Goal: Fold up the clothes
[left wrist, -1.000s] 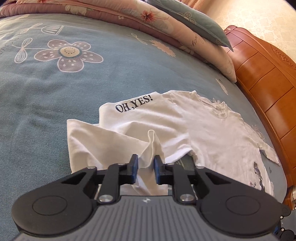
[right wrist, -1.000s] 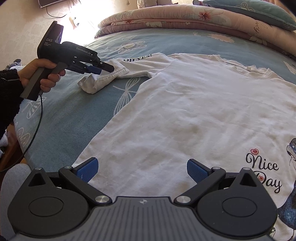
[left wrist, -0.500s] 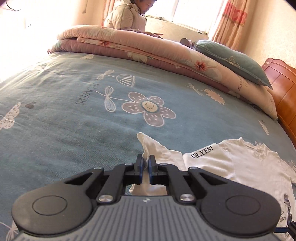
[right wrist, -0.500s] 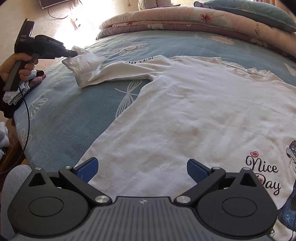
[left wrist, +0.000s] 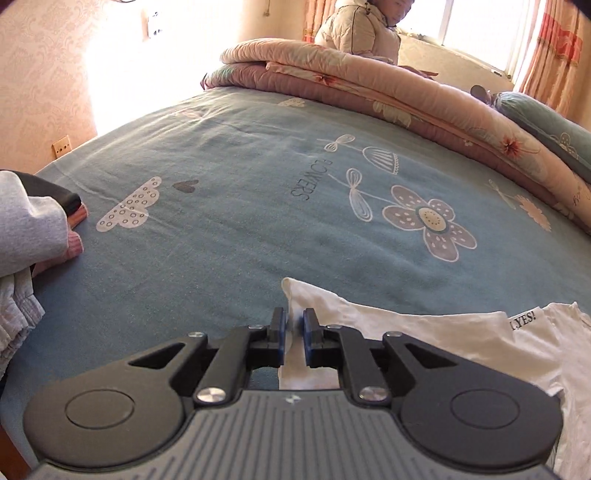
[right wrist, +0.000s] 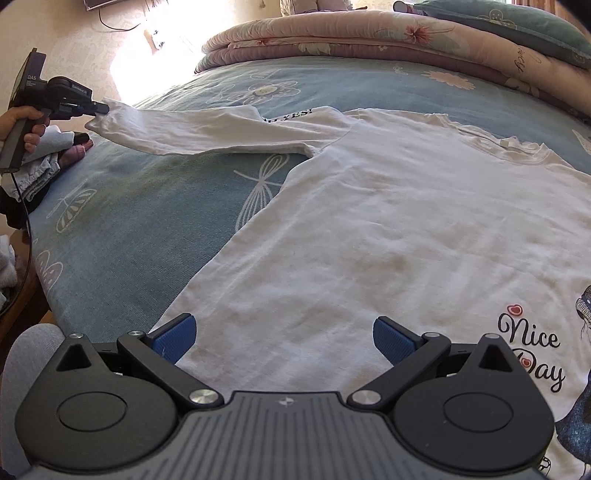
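Observation:
A white long-sleeved shirt [right wrist: 388, 221] with "Nice Day" print lies flat on the blue bed sheet [right wrist: 129, 221]. Its left sleeve [right wrist: 207, 129] is stretched out straight toward the bed's left side. My left gripper [left wrist: 294, 323] is shut on the sleeve's cuff [left wrist: 295, 295]; the right wrist view shows it [right wrist: 101, 109] pinching that cuff just above the sheet. My right gripper [right wrist: 284, 336] hovers open over the shirt's lower hem, its blue pads [right wrist: 173, 334] wide apart with nothing between them.
A rolled pink floral quilt [left wrist: 369, 85] and a teal pillow [right wrist: 509, 22] lie along the far side of the bed. A pile of grey and pink clothes [left wrist: 33, 229] sits at the left edge. A person [left wrist: 362, 29] sits behind the quilt.
My left gripper has pulled the crumpled sleeve outward to the left until it lies stretched straight. The right gripper has stayed open over the hem.

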